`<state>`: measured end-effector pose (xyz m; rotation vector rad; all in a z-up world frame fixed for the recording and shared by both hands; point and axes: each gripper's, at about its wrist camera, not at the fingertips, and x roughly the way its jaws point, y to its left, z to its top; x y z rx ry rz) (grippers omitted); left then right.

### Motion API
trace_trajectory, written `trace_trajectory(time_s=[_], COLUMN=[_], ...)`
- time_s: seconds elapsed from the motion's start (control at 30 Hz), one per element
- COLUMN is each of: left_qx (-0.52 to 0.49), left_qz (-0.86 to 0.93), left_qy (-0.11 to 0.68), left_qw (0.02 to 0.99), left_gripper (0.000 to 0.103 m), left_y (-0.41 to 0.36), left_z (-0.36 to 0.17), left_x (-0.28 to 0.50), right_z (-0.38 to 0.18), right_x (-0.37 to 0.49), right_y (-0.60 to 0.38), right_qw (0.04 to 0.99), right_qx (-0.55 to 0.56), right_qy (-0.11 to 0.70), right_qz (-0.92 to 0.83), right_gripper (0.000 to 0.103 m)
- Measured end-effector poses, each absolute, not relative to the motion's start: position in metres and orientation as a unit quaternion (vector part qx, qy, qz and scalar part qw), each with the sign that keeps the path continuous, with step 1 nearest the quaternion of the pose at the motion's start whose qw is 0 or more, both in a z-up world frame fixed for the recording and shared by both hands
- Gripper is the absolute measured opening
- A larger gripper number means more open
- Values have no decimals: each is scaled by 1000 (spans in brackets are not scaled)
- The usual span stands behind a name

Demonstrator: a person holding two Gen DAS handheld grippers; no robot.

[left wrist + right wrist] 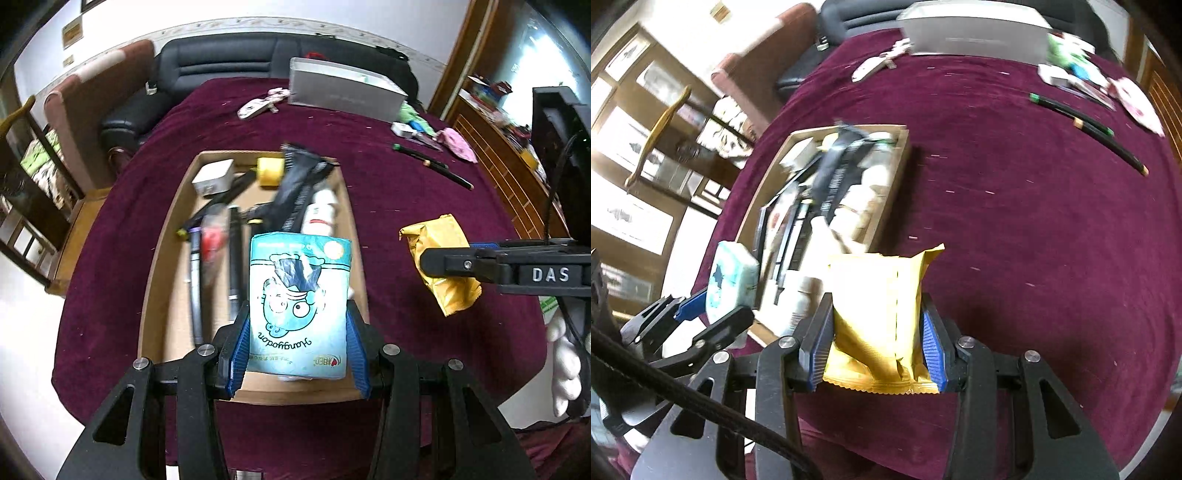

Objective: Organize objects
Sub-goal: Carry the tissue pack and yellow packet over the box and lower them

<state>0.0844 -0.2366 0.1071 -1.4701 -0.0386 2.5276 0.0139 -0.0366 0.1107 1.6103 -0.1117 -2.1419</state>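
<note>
Both tools are matte black linkage frames with triangular cut-outs and round silver screw heads at the pivots. The left gripper (297, 332) carries ribbed blue pads (242, 347) on the inner faces of its black fingers; the right gripper (877, 332) has the same ribbed blue pads (932, 347). Raised white letters "DAS" (550, 275) mark the right gripper's side. A black braided cable (713, 410) trails across. A white glove (565, 362) covers the person's hand.

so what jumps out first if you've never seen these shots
Two packets held up in tongs: a pale blue cartoon packet in the left tongs over the cardboard tray, and a yellow packet in the right tongs just right of it. Next comes the dark red cloth covering the table, with the cluttered tray in the middle.
</note>
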Motion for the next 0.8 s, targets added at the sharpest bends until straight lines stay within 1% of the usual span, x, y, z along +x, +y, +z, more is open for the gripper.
trace_trajectory(time_s=[0.4,0.8], left_qx=[-526,-556], left_qz=[844,822], left_qy=[-25,-23], left_qw=[105,123], left_gripper=[41,41], left_y=[-281,-300], left_z=[76,50], left_x=[67,46], right_z=[93,67], right_x=[3,-9], right_y=[-106,-129], right_qw=[247,232], right_qx=[607,635], right_qy=[0,-11], right_qz=[-755,-737], right_gripper=[42,42])
